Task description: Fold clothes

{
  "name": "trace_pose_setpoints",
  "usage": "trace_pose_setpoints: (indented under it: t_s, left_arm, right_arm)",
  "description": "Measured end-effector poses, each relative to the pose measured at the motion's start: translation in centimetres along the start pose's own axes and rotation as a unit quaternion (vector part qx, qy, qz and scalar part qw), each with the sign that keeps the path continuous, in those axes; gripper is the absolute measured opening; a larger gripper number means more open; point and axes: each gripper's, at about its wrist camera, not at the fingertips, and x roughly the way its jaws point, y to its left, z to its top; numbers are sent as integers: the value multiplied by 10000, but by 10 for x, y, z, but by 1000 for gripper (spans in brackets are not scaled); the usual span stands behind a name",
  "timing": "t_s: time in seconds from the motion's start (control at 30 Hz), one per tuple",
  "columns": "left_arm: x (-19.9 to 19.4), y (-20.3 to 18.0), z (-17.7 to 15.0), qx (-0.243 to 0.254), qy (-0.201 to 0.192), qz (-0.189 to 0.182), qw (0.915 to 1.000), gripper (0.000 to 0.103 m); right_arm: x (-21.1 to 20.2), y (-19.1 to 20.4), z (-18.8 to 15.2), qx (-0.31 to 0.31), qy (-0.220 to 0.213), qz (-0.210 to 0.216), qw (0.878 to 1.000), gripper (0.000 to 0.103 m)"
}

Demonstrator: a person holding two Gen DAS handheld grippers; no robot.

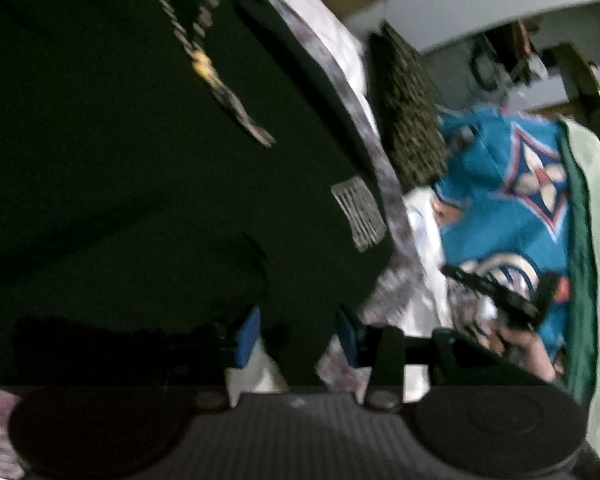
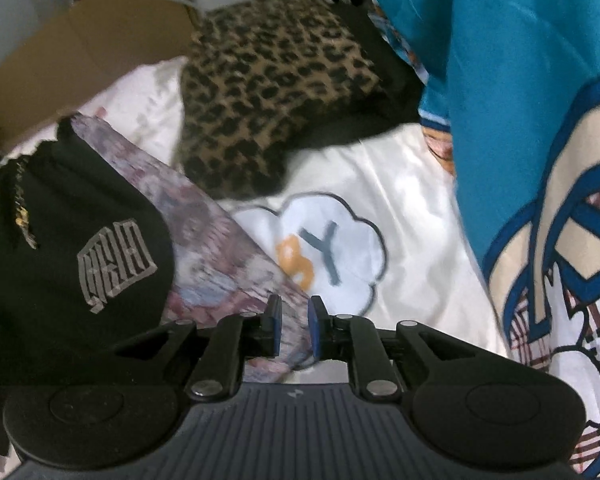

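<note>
left tool (image 1: 298, 336): jaws part-open, blue pads apart | right tool (image 2: 295, 330): jaws nearly closed, narrow gap

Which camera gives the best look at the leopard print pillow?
The right wrist view: the leopard print pillow lies there broadside, its spots sharp, on the white bedding. The left wrist view shows it only as a narrow, blurred, dark sliver beyond the black garment.

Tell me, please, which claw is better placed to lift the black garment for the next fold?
Probably the left claw: the black garment lies between its fingers, while the right claw sits over patterned fabric beside it.
</note>
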Motion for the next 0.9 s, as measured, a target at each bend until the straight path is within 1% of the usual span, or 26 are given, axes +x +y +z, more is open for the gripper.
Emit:
trace_pose_setpoints:
  t_s: [0.1, 0.2, 0.33, 0.43, 0.5, 0.57, 0.77, 0.9]
  left_arm:
    - [-18, 14, 5, -181, -357, 222, 9990, 48]
    - [-39, 30, 9, -377, -725, 434, 9957, 49]
    - [-67, 52, 7, -536, -1100, 758, 9896, 50]
    - [-91, 67, 1, -560, -1364, 978, 9842, 54]
    - [-105, 80, -5, -709, -1515, 1055, 9803, 56]
    - [-118, 93, -12, -901, -1644, 1108, 9760, 56]
    - [-147, 125, -29, -1186, -1916, 1393, 9643, 56]
    - [-166, 147, -40, -1374, -2095, 1581, 9551, 60]
  right_arm:
    - [-8, 13, 6, -29, -97, 218, 9997, 14]
    - [-15, 32, 10, -141, -189, 412, 9989, 15]
    - [-22, 60, 11, -236, -274, 696, 9969, 23]
    - [-25, 81, 10, -321, -263, 957, 9945, 24]
    - [-27, 96, 8, -461, -265, 1110, 9924, 24]
    - [-27, 112, 7, -575, -223, 1204, 9908, 24]
    - [-26, 150, 3, -777, 3, 1532, 9851, 24]
    - [-25, 172, -1, -804, 260, 1630, 9830, 24]
